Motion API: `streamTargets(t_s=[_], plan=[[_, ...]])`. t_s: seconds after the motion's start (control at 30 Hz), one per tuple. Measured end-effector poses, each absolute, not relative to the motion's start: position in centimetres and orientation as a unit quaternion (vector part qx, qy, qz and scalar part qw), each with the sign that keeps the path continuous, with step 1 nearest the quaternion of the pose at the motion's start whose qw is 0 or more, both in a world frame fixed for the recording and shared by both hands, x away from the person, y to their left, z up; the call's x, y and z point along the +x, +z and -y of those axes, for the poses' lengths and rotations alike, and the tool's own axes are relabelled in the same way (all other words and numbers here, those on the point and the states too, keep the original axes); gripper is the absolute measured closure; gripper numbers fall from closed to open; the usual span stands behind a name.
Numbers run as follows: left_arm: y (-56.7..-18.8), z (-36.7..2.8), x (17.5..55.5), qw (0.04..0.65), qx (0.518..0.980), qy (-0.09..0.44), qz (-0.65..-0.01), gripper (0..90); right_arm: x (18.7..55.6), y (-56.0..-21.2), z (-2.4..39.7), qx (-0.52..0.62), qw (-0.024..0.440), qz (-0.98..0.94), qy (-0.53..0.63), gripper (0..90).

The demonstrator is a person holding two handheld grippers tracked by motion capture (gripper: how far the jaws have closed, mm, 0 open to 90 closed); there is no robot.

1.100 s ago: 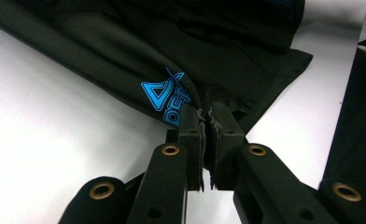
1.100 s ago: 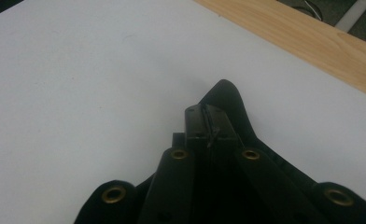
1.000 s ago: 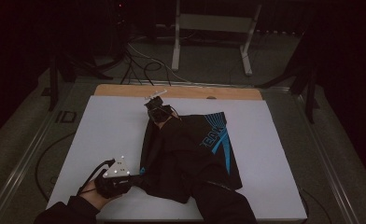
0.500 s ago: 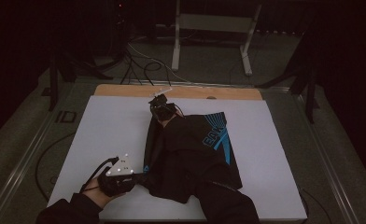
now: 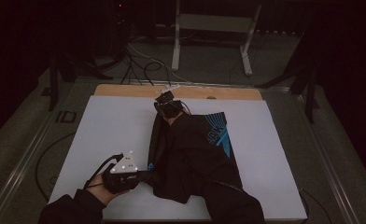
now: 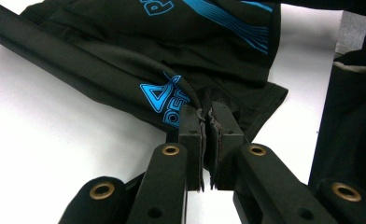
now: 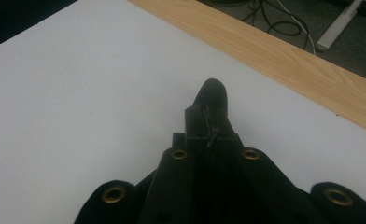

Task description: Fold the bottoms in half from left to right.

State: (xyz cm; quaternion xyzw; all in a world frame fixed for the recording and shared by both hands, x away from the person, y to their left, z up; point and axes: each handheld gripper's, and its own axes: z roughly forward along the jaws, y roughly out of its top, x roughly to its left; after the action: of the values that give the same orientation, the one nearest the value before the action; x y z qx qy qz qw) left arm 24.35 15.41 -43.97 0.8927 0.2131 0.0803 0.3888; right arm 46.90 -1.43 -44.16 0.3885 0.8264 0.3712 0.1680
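Black fabric garment with blue print [image 5: 195, 154] on white bench [image 5: 111, 126] — pinched at opposite ends by left fingers [image 6: 204, 122] and right fingers [image 7: 208, 119], clamped tight, seemingly to stretch it flat.

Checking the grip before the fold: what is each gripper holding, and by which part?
Both hold the black garment: the left gripper pinches its near edge by the blue logo, the right gripper a bit of cloth at its far end.

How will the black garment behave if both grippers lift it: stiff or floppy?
Likely floppy: the garment lies in soft folds and bunches where the left gripper pinches it. Probably light, since thin fabric fits between shut jaws. Expect sag between the left gripper and the right gripper.
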Motion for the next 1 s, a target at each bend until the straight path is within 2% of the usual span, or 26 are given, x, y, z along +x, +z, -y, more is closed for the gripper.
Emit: streamTargets(t_s=[1.0], plan=[[-42.4, -10.9, 25.4, 0.403, 0.896, 0.069, -0.172, 85.7, 46.7, -42.1, 7.5, 0.401, 0.184, -0.811, 0.384, 89.8]])
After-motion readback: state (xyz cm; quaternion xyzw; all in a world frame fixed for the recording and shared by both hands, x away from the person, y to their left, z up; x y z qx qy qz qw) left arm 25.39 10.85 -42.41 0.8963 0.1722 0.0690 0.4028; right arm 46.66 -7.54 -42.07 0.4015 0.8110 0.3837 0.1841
